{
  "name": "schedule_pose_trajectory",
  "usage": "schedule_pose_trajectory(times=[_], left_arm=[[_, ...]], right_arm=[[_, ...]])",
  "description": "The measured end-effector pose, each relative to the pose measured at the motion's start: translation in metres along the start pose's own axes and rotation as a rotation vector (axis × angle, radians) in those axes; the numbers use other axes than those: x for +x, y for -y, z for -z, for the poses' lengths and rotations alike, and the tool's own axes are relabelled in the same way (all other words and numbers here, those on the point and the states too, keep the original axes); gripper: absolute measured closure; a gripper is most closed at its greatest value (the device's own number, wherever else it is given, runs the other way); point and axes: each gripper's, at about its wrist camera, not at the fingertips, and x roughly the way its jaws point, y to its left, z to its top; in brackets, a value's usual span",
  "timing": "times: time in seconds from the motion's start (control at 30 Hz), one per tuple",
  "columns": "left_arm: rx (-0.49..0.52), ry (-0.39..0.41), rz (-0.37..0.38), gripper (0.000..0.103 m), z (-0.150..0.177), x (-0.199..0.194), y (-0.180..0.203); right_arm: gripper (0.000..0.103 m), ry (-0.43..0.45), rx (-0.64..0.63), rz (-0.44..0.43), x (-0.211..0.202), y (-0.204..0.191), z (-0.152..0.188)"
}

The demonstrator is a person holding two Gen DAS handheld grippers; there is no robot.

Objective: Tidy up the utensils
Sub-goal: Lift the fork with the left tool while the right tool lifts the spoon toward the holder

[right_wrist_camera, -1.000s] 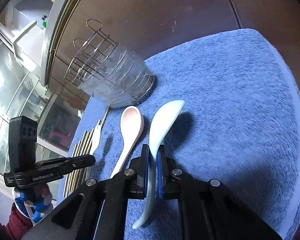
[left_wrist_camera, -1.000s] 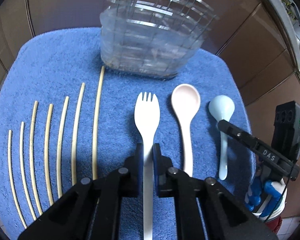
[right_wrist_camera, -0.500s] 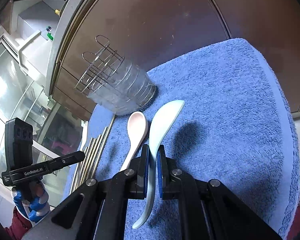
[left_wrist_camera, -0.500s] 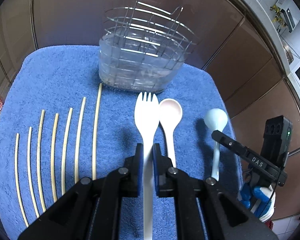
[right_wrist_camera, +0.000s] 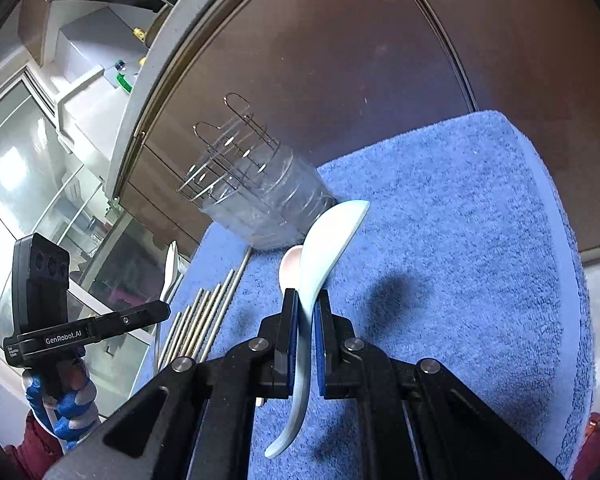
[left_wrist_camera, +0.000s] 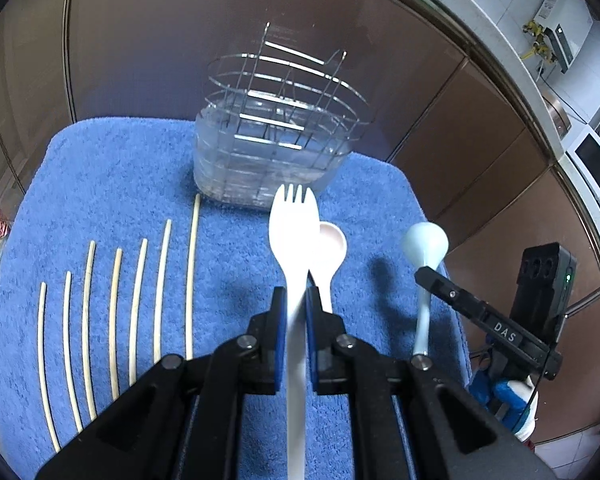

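While the towel bears the rack at its far edge, the left gripper pinches the fork, tines pointing at the rack dead ahead; the right gripper pinches the spoon, rack ahead-left, seemingly farther off.

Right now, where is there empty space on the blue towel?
The blue towel is bare to the right of the pale blue spoon. The left side is crowded with chopsticks; the pink spoon lies mid-towel, before the wire basket.
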Motion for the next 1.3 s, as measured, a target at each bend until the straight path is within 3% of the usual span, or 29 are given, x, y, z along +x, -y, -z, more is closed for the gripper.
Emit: schedule_pose_trajectory(times=[0.83,1.3], left_arm=[[-0.041,0.108,0.022,0.094,-0.017,0.004,-0.013],[-0.023,0.193,0.036,0.094,-0.012,-0.034,-0.002]], right_arm=[[0.095,0.096,-0.075,0.004,-0.007,-0.018,0.006],[0.095,0.150,-0.138,0.016,-0.023,-0.042,0.004]])
